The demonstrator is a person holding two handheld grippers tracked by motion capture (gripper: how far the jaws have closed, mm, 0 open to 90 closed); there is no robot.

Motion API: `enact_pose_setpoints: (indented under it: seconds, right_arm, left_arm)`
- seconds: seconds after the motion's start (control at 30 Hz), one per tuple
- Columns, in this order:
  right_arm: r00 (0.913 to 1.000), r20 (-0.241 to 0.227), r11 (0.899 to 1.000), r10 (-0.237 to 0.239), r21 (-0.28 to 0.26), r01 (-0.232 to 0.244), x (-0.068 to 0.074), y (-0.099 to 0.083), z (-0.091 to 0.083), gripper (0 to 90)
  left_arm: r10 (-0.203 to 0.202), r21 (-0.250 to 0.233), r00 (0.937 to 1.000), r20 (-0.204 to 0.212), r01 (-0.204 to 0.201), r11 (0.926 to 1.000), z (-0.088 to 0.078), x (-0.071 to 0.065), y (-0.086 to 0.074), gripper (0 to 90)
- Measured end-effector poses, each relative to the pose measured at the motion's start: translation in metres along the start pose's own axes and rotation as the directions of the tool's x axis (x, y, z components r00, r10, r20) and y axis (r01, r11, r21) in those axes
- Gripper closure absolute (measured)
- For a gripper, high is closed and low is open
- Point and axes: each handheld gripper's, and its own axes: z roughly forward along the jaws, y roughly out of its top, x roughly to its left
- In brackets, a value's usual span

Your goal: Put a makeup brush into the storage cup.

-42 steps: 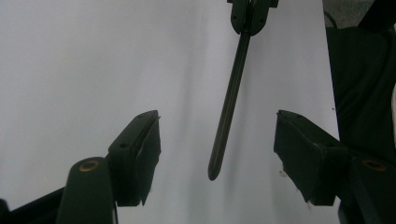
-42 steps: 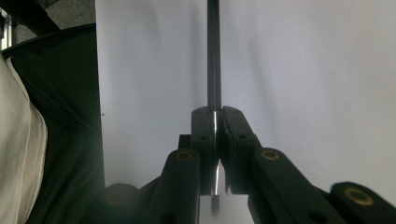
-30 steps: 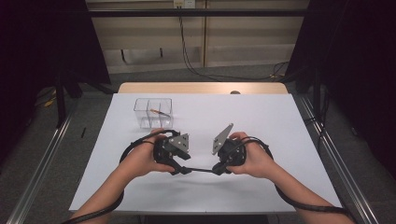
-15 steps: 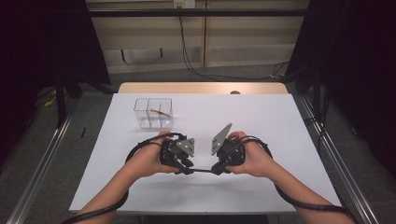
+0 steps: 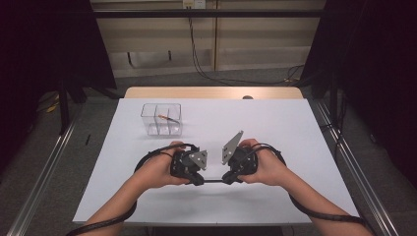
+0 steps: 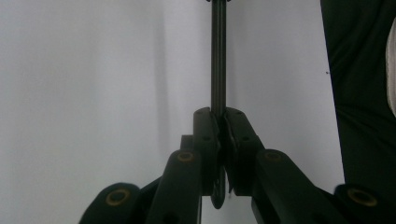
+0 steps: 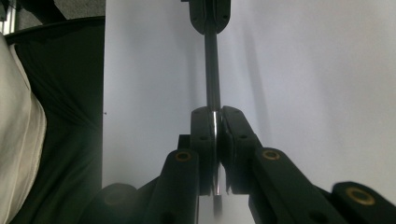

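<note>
Nearest to the person, a thin dark rod (image 5: 212,181) hangs level just above the white table (image 5: 295,128), and it serves here as the landmark. The left gripper (image 5: 195,180) holds the left end of the rod; its fingers have just been closing, and in the left gripper view they now press on the rod (image 6: 218,70) from both sides. The right gripper (image 5: 227,178) holds the right end of the rod, with its fingers closed tightly on it. In the right gripper view the rod (image 7: 212,74) runs straight away from these fingers to the fingers of the other gripper (image 7: 209,16) at the top edge. Both grippers point at each other along the rod, and each is carried in one hand of the person. Beyond the rod, toward the far left part of the table and well apart from it, stands a clear plastic box (image 5: 162,119) with compartments. A small orange thing (image 5: 167,118) lies in this box; I cannot tell in which compartment.
</note>
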Motion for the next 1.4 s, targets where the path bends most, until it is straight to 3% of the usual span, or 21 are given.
enact_pose_setpoints:
  seconds: [0.17,0.43,0.63,0.77,0.97,1.07,1.2,1.4]
  right_arm:
    - [1.0000,-0.001,1.000,0.004,-0.012,-0.004,0.000,-0.001,0.000,82.7]
    - [0.9990,-0.029,0.996,0.035,-0.083,-0.037,-0.003,-0.006,-0.002,69.2]
    - [0.9966,-0.051,0.987,0.064,-0.143,-0.071,-0.007,-0.013,-0.005,59.1]
    - [0.9939,-0.035,0.975,0.105,-0.195,-0.110,-0.009,-0.018,-0.006,44.1]
    - [0.9824,-0.028,0.941,0.185,-0.283,-0.185,-0.013,-0.027,-0.008,27.5]
    - [0.9767,-0.016,0.919,0.214,-0.336,-0.207,-0.014,-0.031,-0.008,17.7]
    - [0.9705,0.006,0.885,0.241,-0.412,-0.217,-0.014,-0.036,-0.006,12.3]
    - [0.9612,-0.002,0.829,0.276,-0.506,-0.239,-0.012,-0.041,-0.004,9.0]
  left_arm:
    - [0.007,-0.008,1.0000,-0.003,-0.007,0.9999,-0.001,0.000,-0.001,84.2]
    - [-0.006,-0.030,0.9999,-0.009,0.005,0.9995,-0.004,0.002,-0.004,84.2]
    - [-0.018,-0.043,0.9998,-0.011,0.017,0.9989,-0.004,0.002,-0.007,84.2]
    - [-0.024,-0.047,0.9996,-0.013,0.024,0.9986,-0.004,0.002,-0.008,84.2]
    - [-0.040,-0.076,0.9991,-0.013,0.039,0.9964,-0.005,0.002,-0.010,84.2]
    - [-0.047,-0.085,0.9987,-0.017,0.046,0.9953,-0.004,0.001,-0.011,84.1]
    - [-0.052,-0.097,0.9985,-0.020,0.050,0.9940,-0.004,0.002,-0.013,84.1]
    - [-0.070,-0.115,0.9973,-0.023,0.067,0.9911,-0.003,0.001,-0.017,84.1]
